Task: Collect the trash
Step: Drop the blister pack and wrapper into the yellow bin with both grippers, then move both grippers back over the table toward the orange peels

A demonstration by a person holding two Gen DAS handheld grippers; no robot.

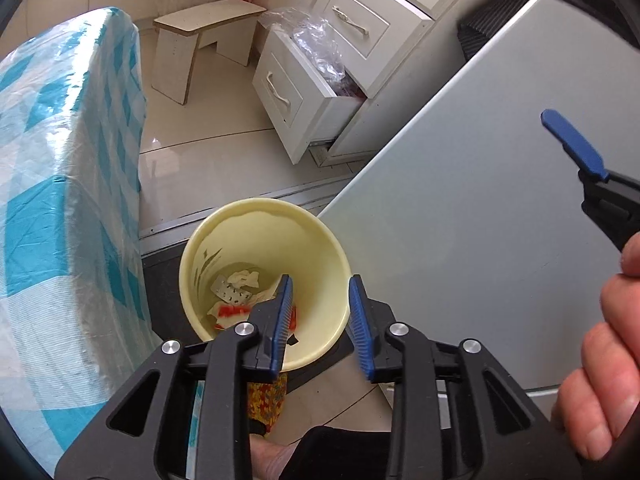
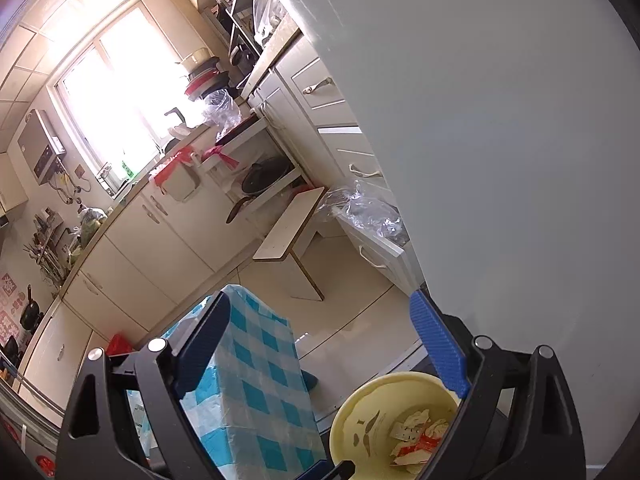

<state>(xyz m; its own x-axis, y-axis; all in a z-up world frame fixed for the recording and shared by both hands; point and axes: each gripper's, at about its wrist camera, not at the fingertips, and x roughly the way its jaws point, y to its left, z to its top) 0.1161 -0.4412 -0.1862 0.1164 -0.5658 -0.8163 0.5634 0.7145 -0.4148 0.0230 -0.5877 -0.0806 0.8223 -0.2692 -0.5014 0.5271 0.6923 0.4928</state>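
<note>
A pale yellow bin [image 1: 224, 236] stands on the floor between a table and a grey appliance. At its bottom lies trash [image 1: 236, 292]: crumpled white paper, a blister strip and a red-and-white wrapper. My left gripper [image 1: 320, 312] hangs just above the bin's near rim. It is open, and its blue pads [image 1: 282, 320] hold nothing. One blue finger of my right gripper [image 1: 572, 144] shows at the right, in front of the grey panel. In the right wrist view the right gripper [image 2: 320, 340] stands wide open and empty, with the bin [image 2: 360, 412] and its trash [image 2: 416, 436] low at the right.
A table under a blue-checked plastic cloth [image 1: 60, 200] stands close to the left of the bin. The grey appliance side [image 1: 480, 160] fills the right. Beyond are an open white drawer [image 1: 296, 96] stuffed with plastic bags and a low stool [image 1: 200, 36]. A person's hand [image 1: 608, 360] is at the lower right.
</note>
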